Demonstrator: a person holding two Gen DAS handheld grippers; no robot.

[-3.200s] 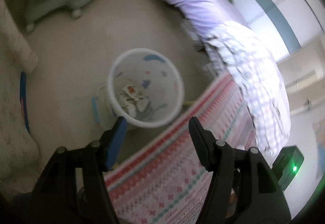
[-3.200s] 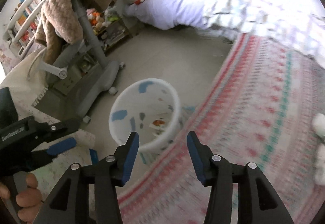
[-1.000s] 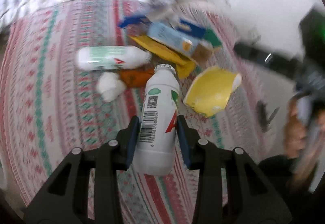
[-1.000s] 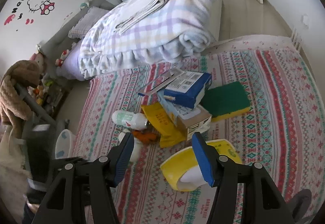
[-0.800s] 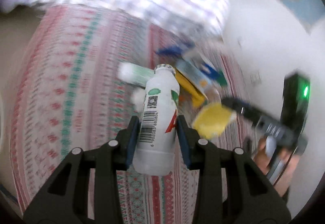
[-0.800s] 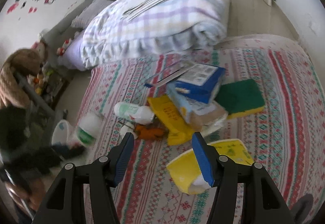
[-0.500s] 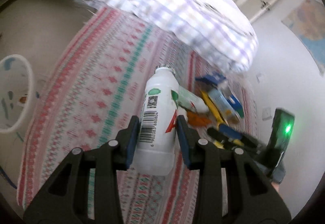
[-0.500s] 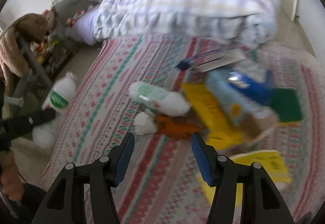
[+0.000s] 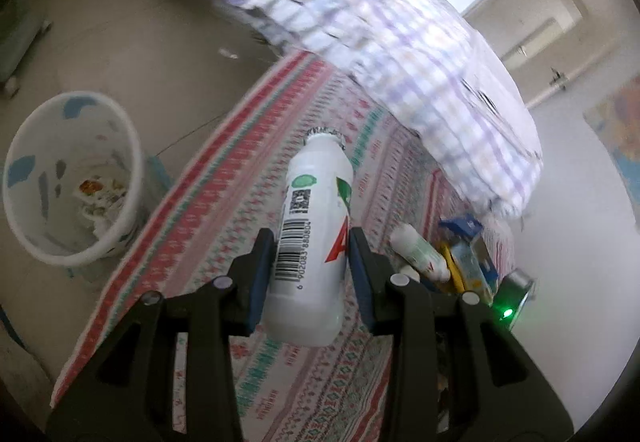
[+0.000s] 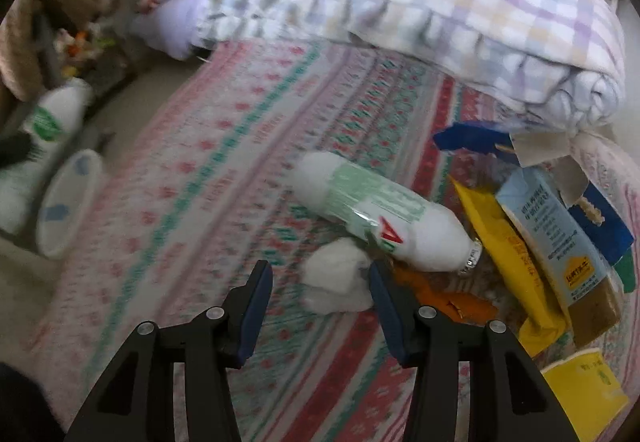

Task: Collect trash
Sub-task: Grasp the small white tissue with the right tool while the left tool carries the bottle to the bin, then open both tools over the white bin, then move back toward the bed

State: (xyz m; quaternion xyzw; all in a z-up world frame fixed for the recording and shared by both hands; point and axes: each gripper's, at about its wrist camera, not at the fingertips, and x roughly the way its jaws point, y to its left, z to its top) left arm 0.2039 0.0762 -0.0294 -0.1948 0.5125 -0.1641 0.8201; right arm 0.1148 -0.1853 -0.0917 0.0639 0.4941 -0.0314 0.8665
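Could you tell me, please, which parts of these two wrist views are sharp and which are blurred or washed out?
Left wrist view: the held bottle and left gripper are sharp; the rug and quilt smear, and the far wall is overexposed. Right wrist view: the right gripper is sharp; the rug's left side and the bin blur most, while the carton stays readable. Both views bend at the edges.

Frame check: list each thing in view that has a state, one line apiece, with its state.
Left claw: shut on the held bottle.
Held bottle: capless, lifted off the rug.
Right claw: open, jaws just closing, above a white wad, not touching.
Second bottle: lying on its side, capless.
Bin: upright, open, some trash inside.
Blue carton: lying on the pile.
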